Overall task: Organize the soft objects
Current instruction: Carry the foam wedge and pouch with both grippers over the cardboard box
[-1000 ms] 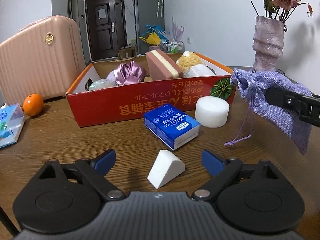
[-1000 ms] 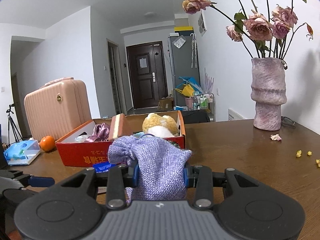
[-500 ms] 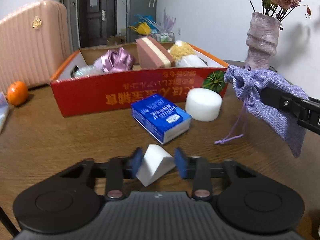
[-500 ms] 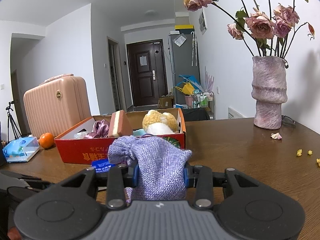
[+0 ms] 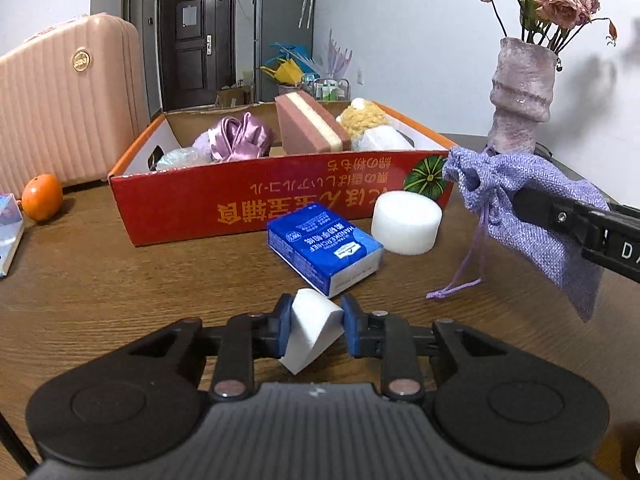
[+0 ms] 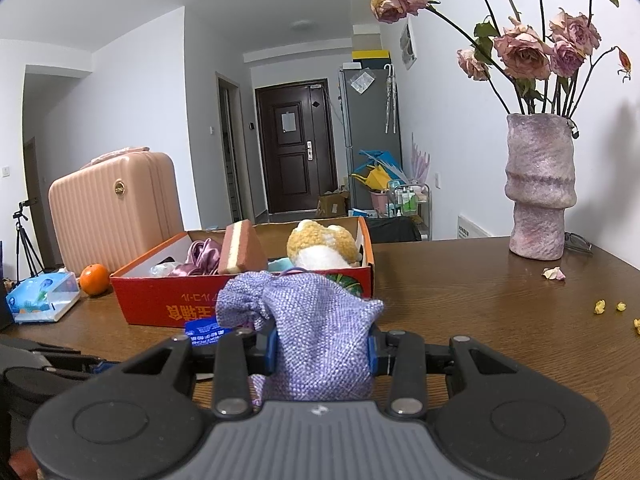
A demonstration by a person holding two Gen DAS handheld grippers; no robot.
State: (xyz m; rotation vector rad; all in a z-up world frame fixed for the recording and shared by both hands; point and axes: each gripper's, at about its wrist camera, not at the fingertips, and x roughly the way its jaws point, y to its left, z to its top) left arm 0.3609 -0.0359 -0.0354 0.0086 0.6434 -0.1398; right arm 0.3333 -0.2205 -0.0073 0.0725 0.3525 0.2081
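Observation:
In the left wrist view my left gripper [image 5: 315, 326] is closing on a white wedge-shaped sponge [image 5: 310, 330], and both blue pads press its sides low over the wooden table [image 5: 120, 292]. Beyond it lie a blue tissue pack [image 5: 324, 248] and a round white sponge [image 5: 406, 229] in front of the red cardboard box [image 5: 280, 196]. The box holds a purple satin cloth, a pink layered sponge and a yellow plush. My right gripper [image 6: 321, 350] is shut on a lavender drawstring pouch [image 6: 316, 336], held above the table right of the box [image 6: 248, 300]; the pouch [image 5: 532, 216] also hangs in the left wrist view.
A vase of dried roses [image 6: 538, 188] stands on the table at the far right, with petal bits [image 6: 600, 306] nearby. An orange [image 5: 42, 197] and a tissue box [image 6: 42, 298] sit left of the red box. A pink suitcase [image 5: 68, 104] stands behind the table.
My left gripper's jaws have come together from wide open onto the white wedge sponge, which now sits tilted between the pads. The right gripper and its pouch have stayed put.

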